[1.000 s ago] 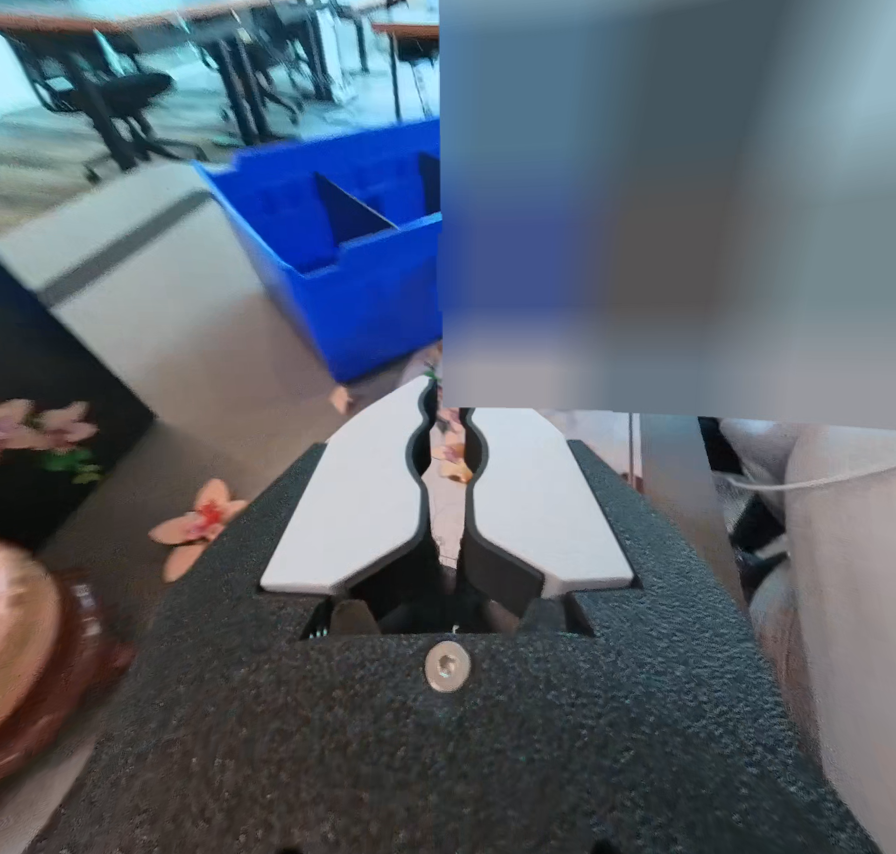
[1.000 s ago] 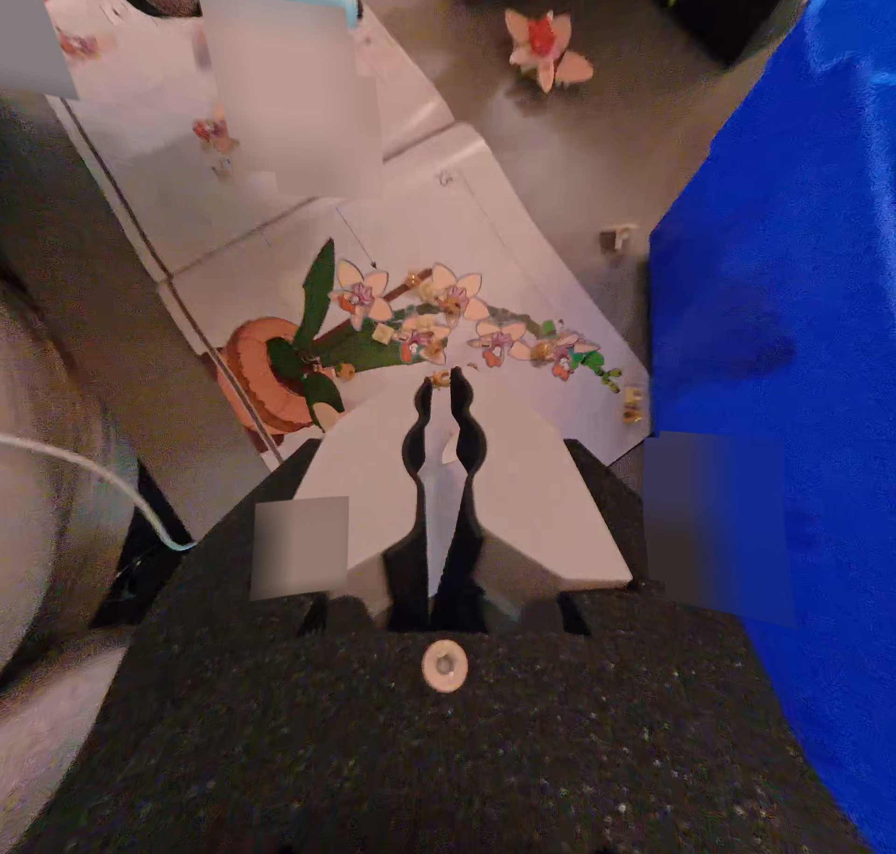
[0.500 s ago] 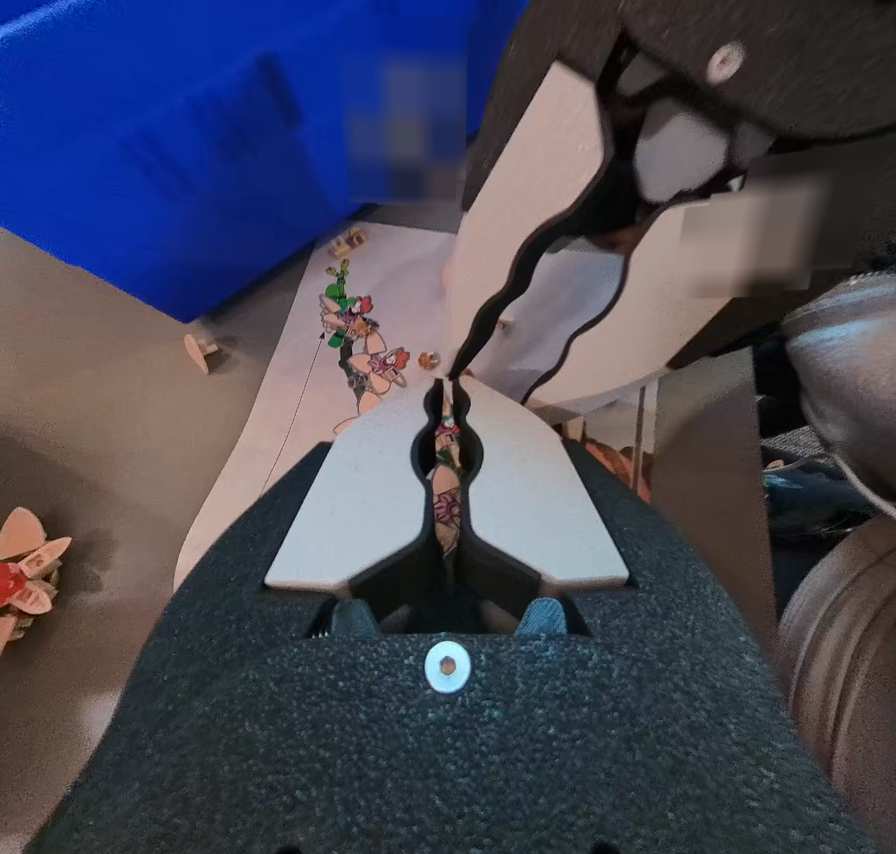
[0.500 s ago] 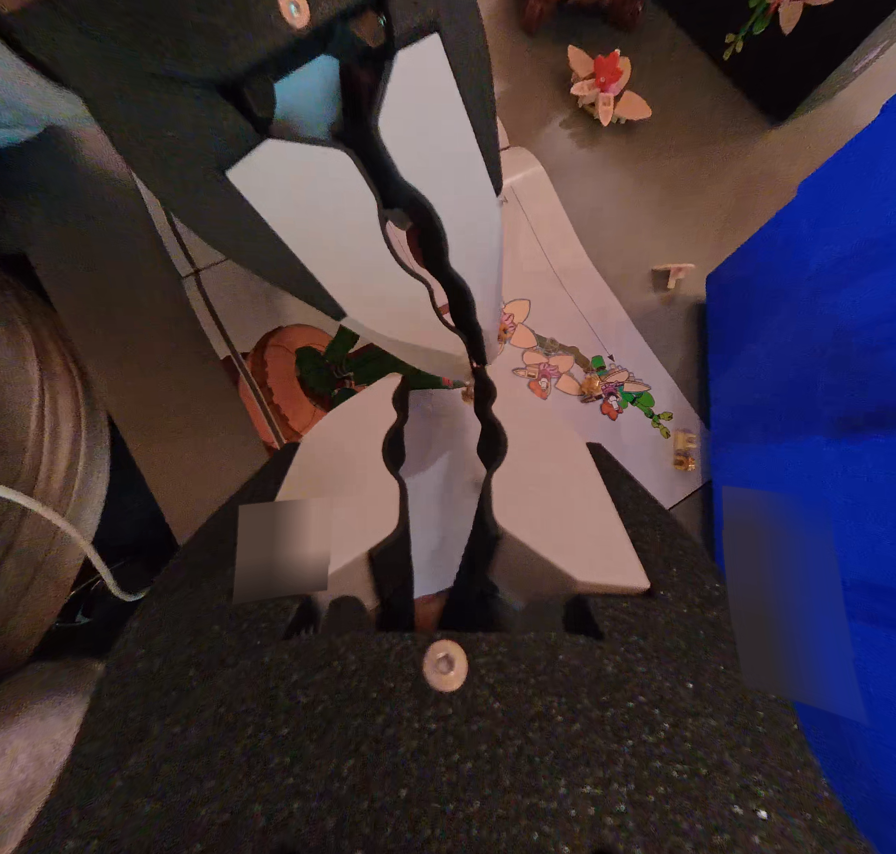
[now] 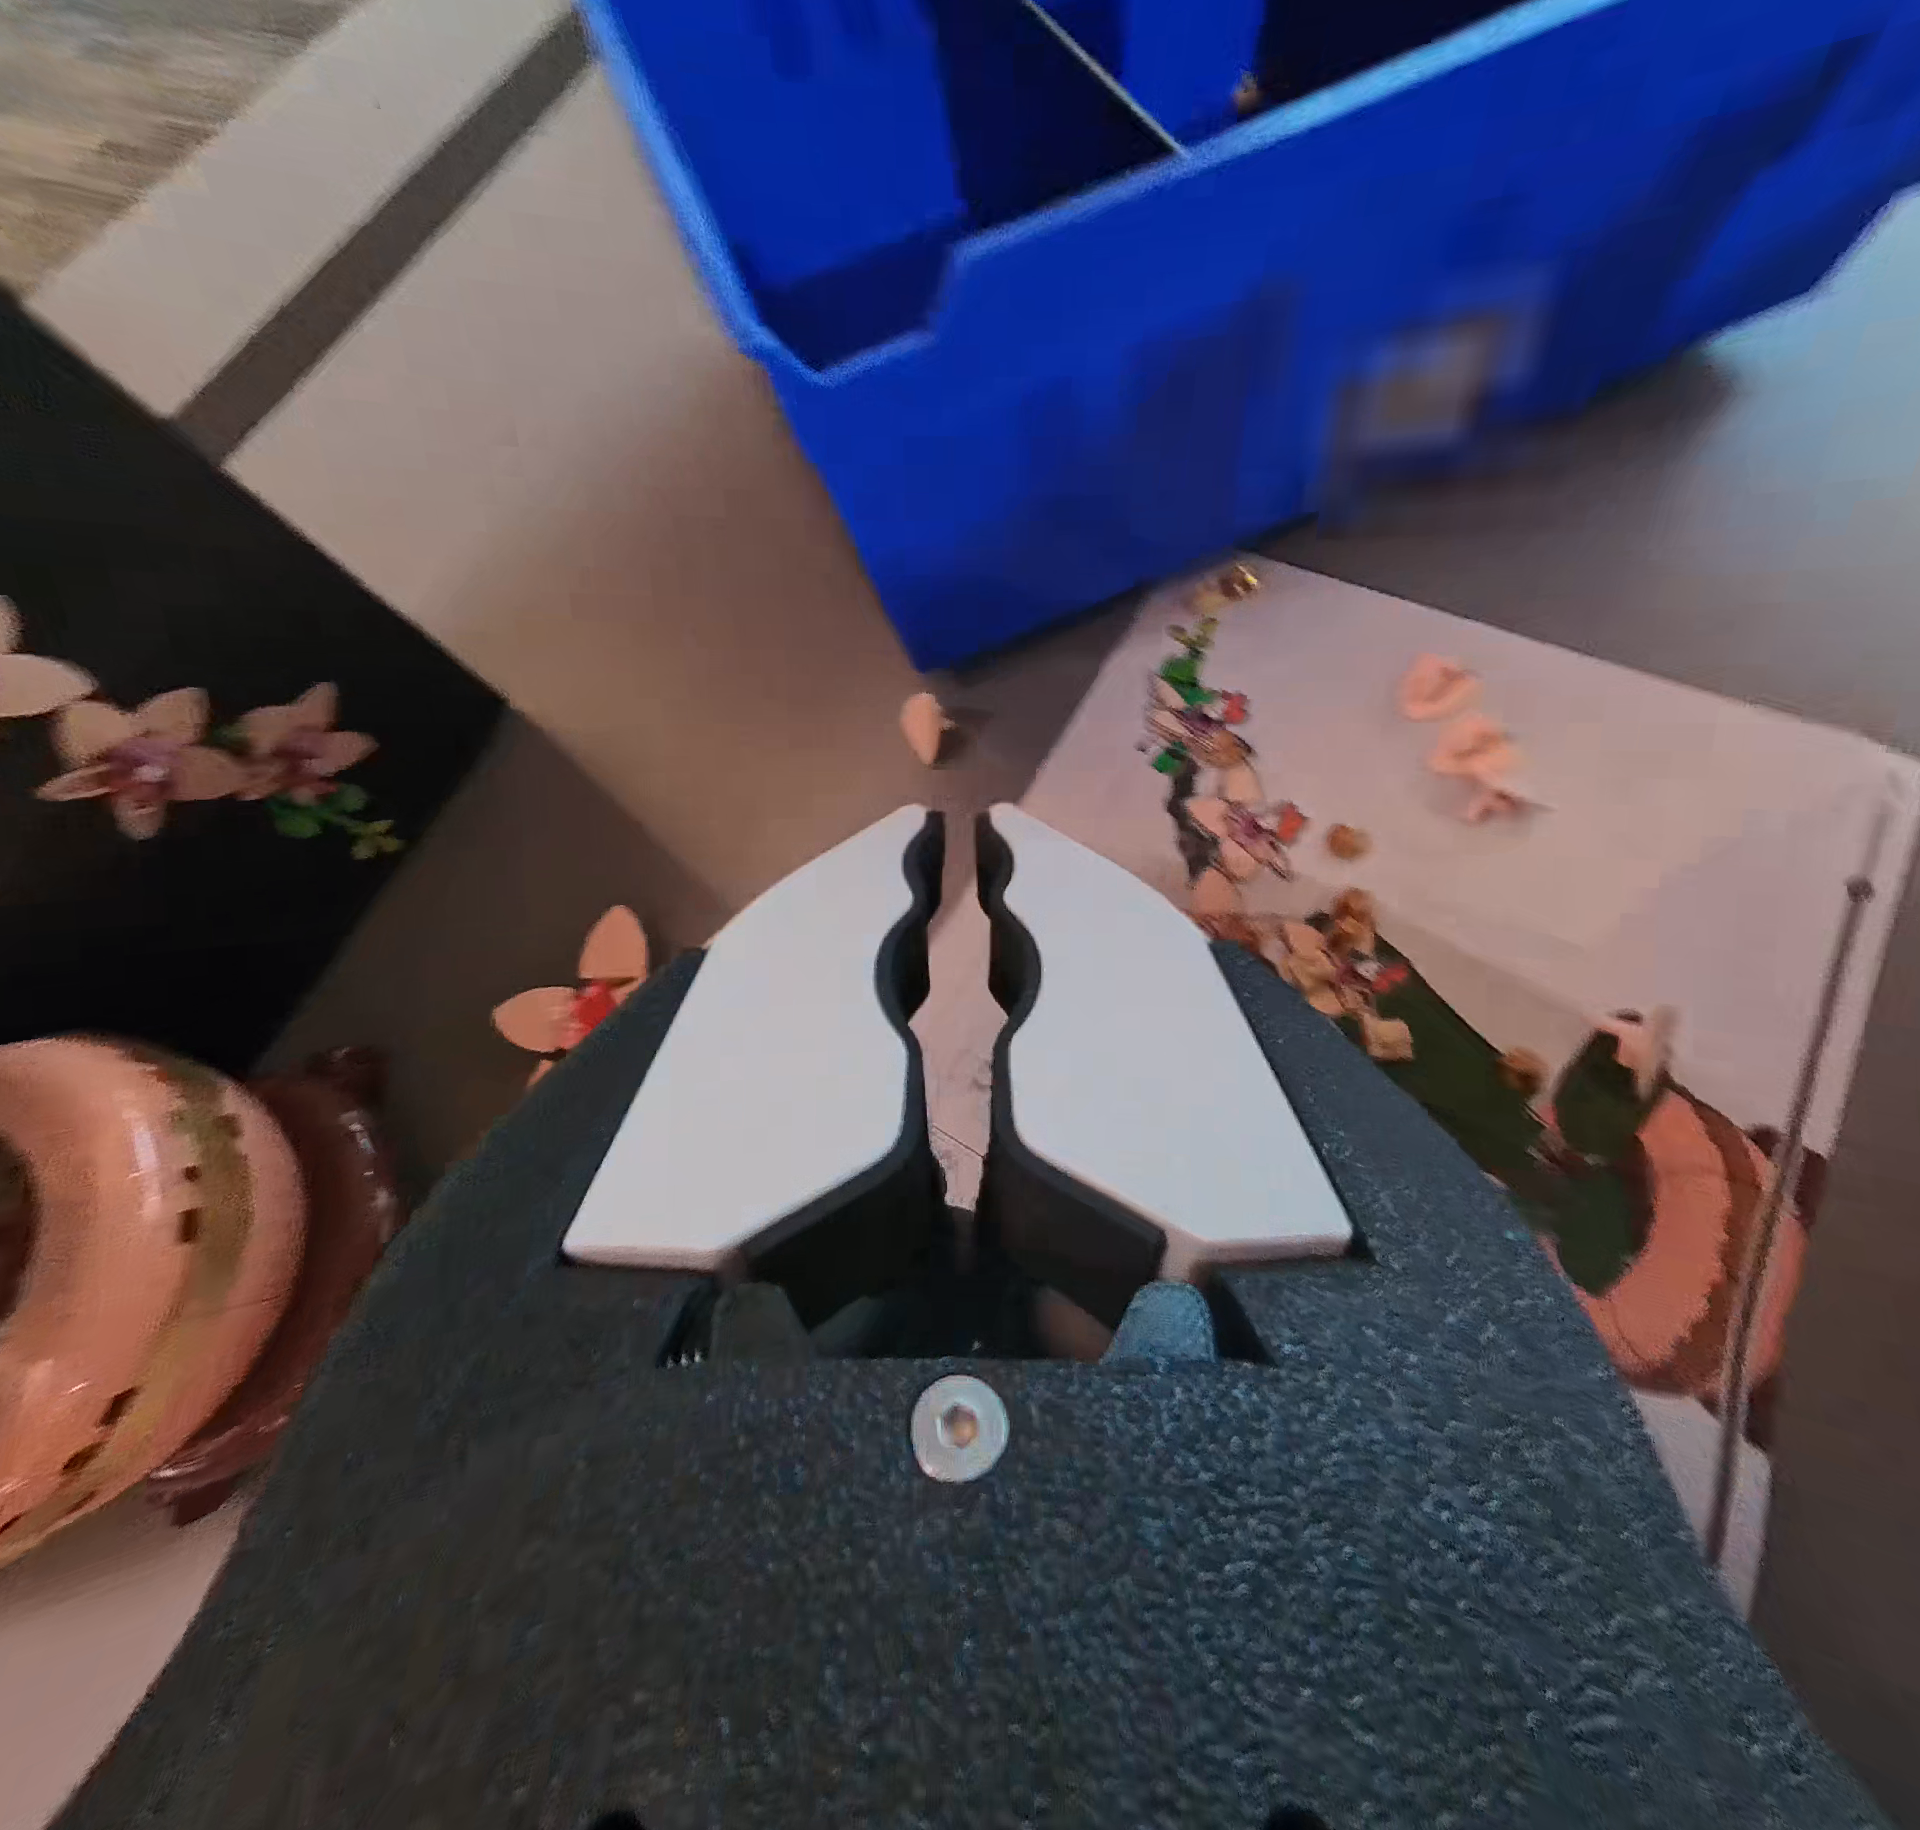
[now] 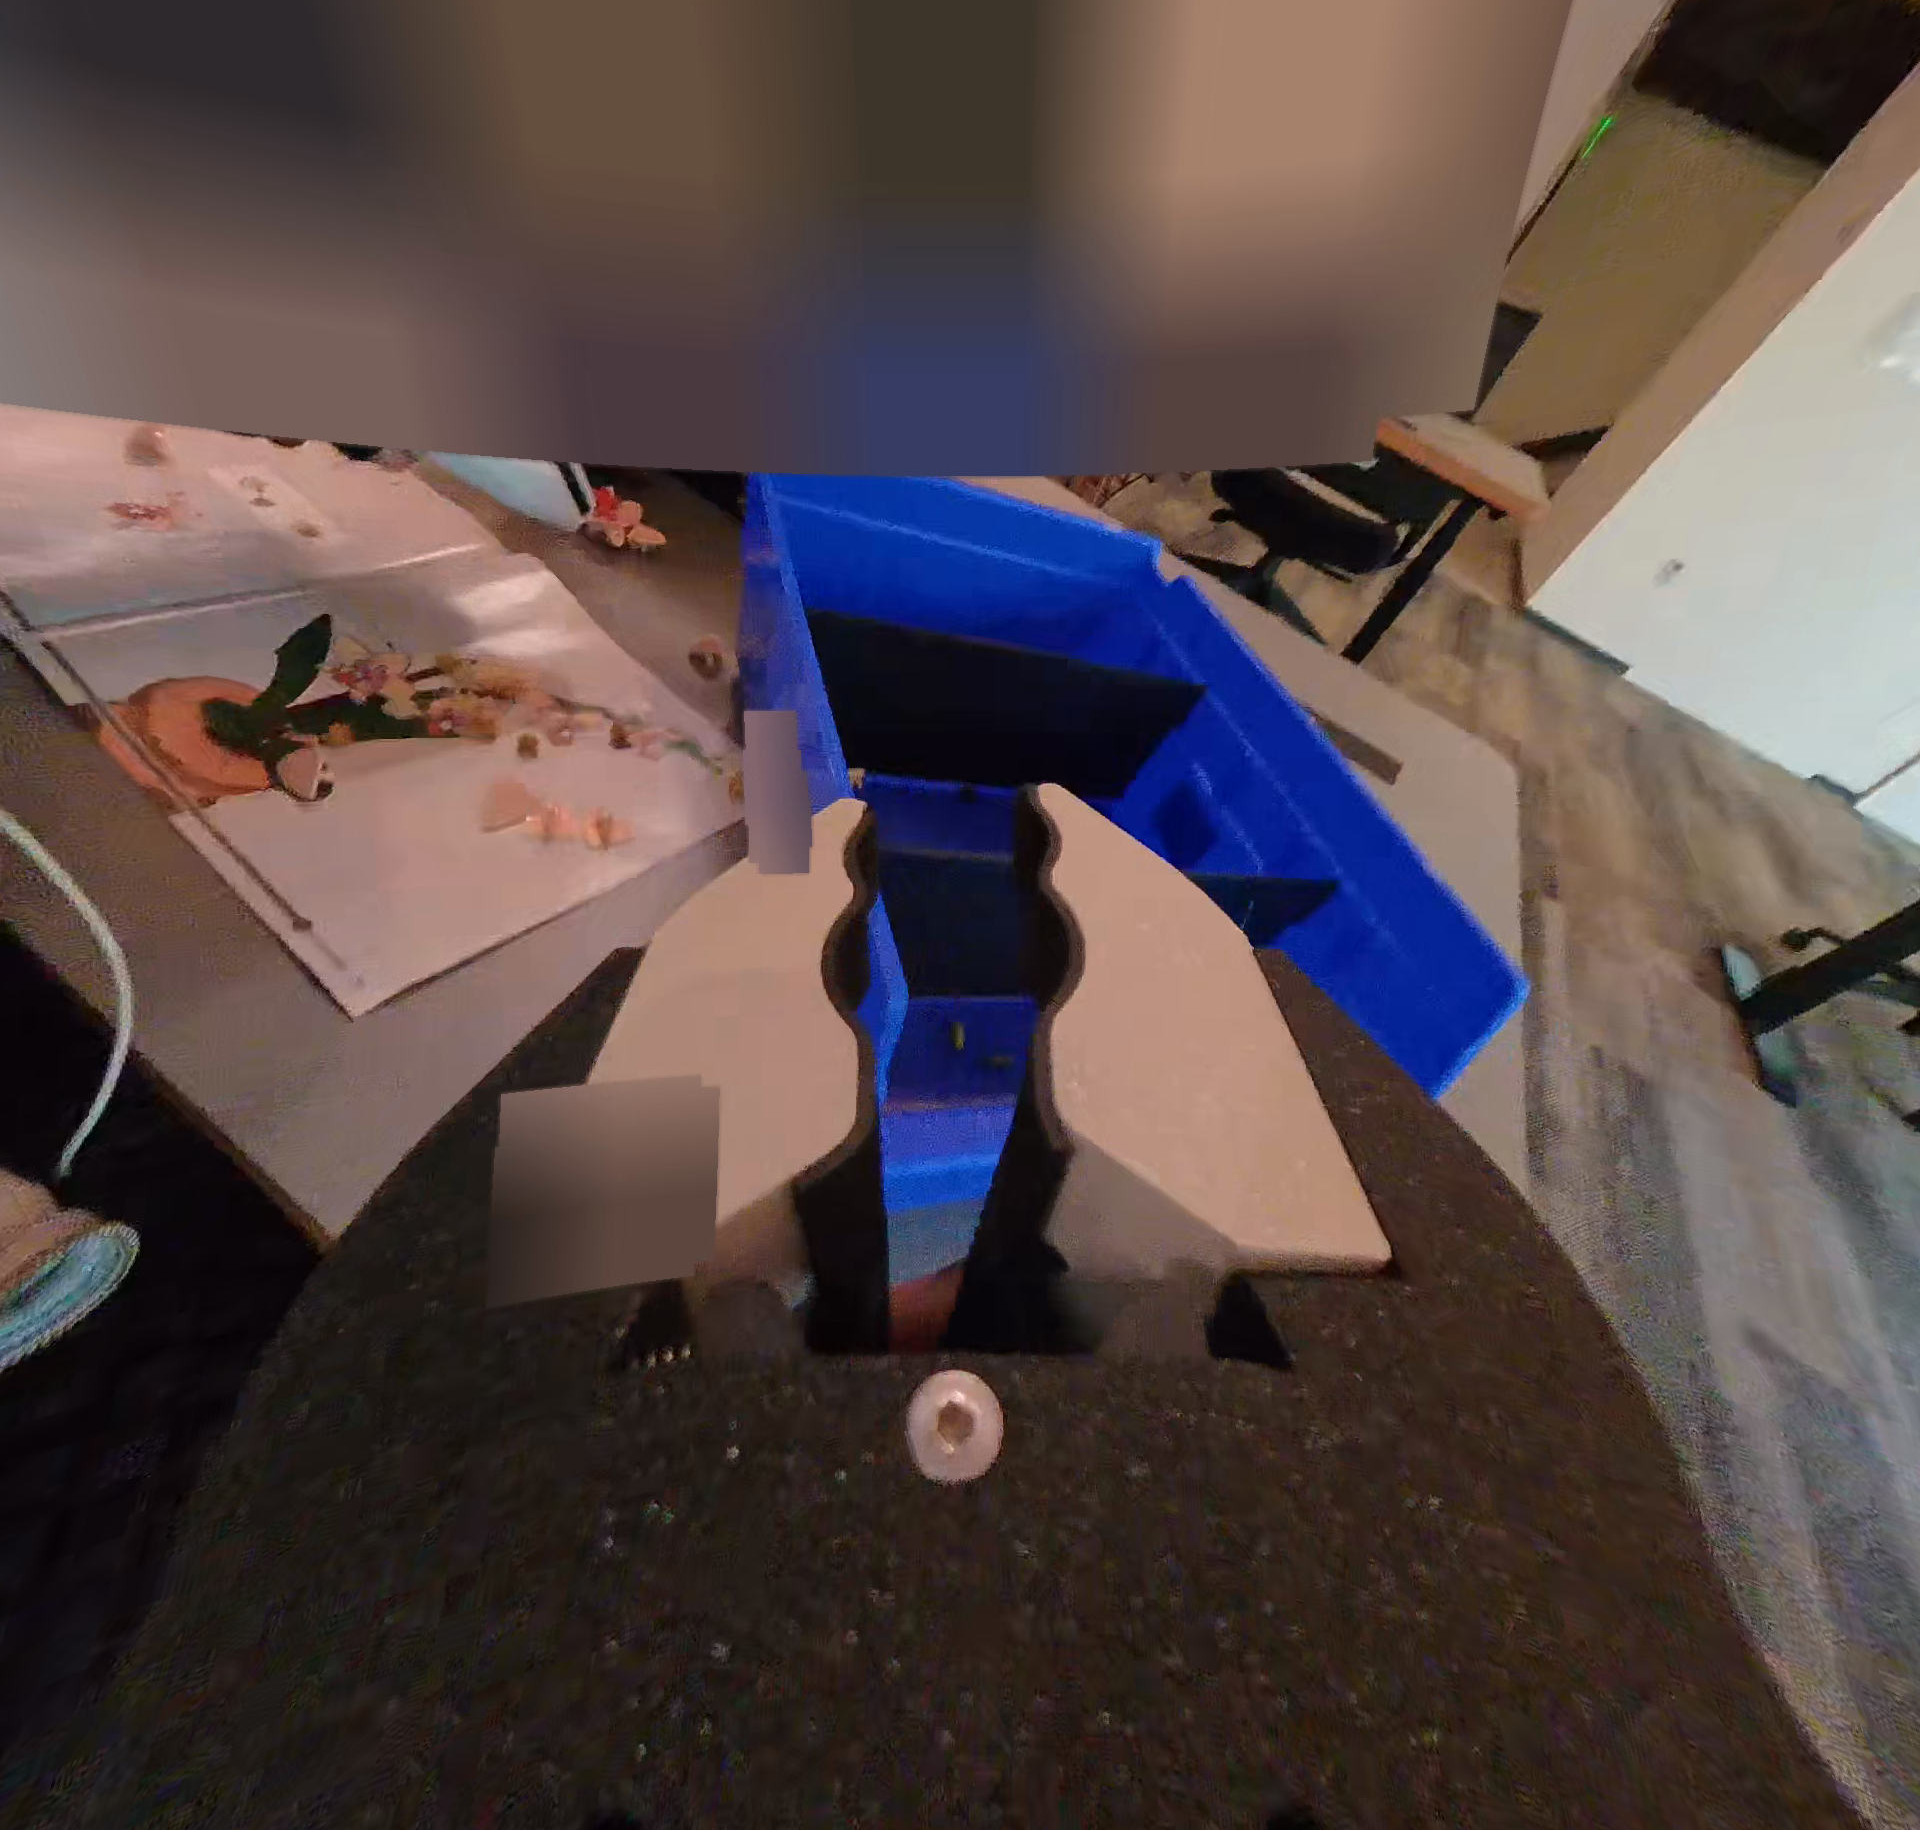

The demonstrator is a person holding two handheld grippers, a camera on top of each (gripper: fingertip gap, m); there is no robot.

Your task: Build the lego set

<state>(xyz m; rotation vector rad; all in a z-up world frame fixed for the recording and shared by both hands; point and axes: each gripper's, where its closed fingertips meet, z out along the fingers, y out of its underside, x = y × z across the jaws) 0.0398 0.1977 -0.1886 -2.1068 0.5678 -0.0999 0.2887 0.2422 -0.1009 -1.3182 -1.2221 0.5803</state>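
1. The left gripper [image 5: 958, 824] hangs above the grey table [image 5: 582, 492] with its two white fingers [image 5: 790, 1042] drawn almost together; only a thin slit shows between the tips, and nothing sits in it.
2. The right gripper [image 6: 943, 804] has its fingers [image 6: 1153, 1032] spread apart and empty, and it points over the near end of the blue bin [image 6: 1382, 907].
3. The blue bin [image 5: 1091, 398] stands on the table, split by dark dividers into compartments; a few tiny pieces [image 6: 977, 1048] lie on the floor of the compartment seen between the right fingers.
4. The open instruction booklet [image 5: 1621, 907] lies flat just beside the bin, one corner close to the bin's wall, showing a printed potted orchid.
5. Several pale petal pieces [image 5: 1465, 731] rest loose on the booklet page, and small tan bits lie scattered along the printed stem.
6. One tan piece [image 5: 925, 728] sits alone on the table between the booklet corner and the bin.
7. A built flower [image 5: 571, 991], pale petals with a red centre, lies on the table just left of the left gripper's body.
8. The terracotta-coloured lego pot [image 5: 135, 1250] stands at the left edge on a dark brown base, blurred by motion.
9. A black box [image 5: 208, 637] bearing an orchid picture lies behind the pot.
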